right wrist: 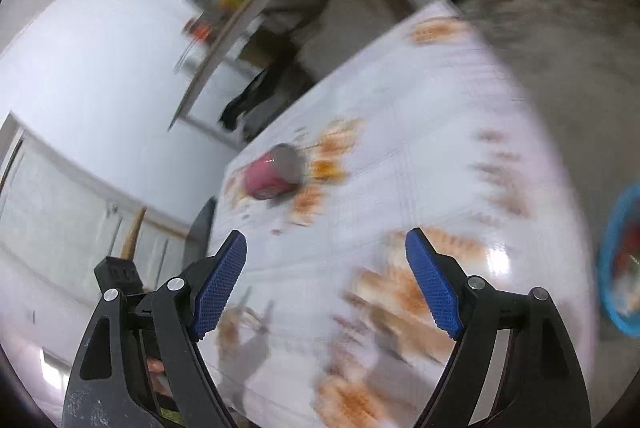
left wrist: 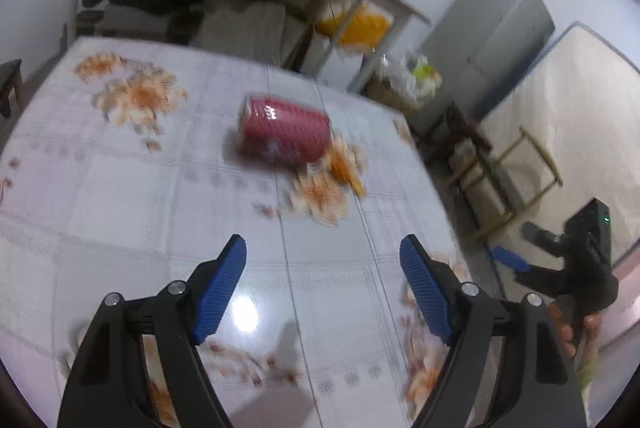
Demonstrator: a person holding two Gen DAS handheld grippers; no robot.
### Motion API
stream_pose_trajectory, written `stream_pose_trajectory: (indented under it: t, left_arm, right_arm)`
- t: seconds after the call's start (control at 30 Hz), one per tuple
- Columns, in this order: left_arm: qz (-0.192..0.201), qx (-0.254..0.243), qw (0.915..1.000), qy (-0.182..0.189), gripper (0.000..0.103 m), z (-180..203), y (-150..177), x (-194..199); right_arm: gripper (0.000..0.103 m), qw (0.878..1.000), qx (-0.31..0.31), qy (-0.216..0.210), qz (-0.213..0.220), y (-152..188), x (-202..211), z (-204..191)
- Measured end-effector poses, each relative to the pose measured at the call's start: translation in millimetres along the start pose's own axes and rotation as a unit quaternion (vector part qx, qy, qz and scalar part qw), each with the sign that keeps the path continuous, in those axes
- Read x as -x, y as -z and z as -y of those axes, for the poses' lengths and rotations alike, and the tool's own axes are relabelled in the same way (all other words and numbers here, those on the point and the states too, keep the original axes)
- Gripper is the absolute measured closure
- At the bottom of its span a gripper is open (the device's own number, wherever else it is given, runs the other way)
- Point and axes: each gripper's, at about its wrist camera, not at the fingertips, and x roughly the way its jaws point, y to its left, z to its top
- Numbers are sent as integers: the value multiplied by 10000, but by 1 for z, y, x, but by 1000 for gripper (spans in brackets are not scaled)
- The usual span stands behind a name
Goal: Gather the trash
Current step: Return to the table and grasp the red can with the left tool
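Here, left tool (left wrist: 323, 284) spread wide, nothing between its blue pads, hovering over the floral worktop (left wrist: 120, 196). Right tool (right wrist: 326, 280) likewise wide open and empty. Ahead, well apart from both: a pink can (left wrist: 285, 135) lying on its side mid-worktop, grey end showing, image blurred. Blue basket (right wrist: 618, 260) beyond the worktop's edge.
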Motion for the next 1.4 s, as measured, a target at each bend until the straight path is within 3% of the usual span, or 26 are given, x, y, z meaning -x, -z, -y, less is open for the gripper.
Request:
stream_pose_trajectory:
  t: [0.1,0.17,0.23,0.47,0.53,0.6,0.9,1.13,1.4]
  left_arm:
    - [325,88,9993,151,30,-11,-29,-5]
    - [290,151,9991,264,30,-18,-49,-21]
    - [190,282,9992,197,38,-28,-63,-38]
    - [15,688,9972,293,56,-56,-86,-91]
    - [-34,763,9964,361,65,-59,-86,-96]
    - [-58,850,9953,469,72,-63,-86,-99]
    - [60,651,9956,670,72,-44,-69,-71]
    - [-22,106,9947,1023,72,2,-31,-27]
    - [-442,-476,9855,1565,72,62,23,1]
  right_arm:
    - [34,9992,85,-278,-265,-26,-52,-25]
    - [39,9976,-94,-479,-487,-46,-87,-32]
    - [46,9957,-316,-476,-736,-61,-124,-36]
    - [57,9919,-609,-274,-1085,-82,-185,-42]
    - [66,9896,-732,-330,-1195,-83,-194,-40]
    - [71,9870,-874,-405,-1284,-82,-195,-35]
    - [79,9761,-1454,-764,-1422,-60,-175,-20]
    - [80,9531,-2226,-1293,-1591,-4,-127,8]
    - [80,9280,-3065,-1370,-1618,65,-70,45]
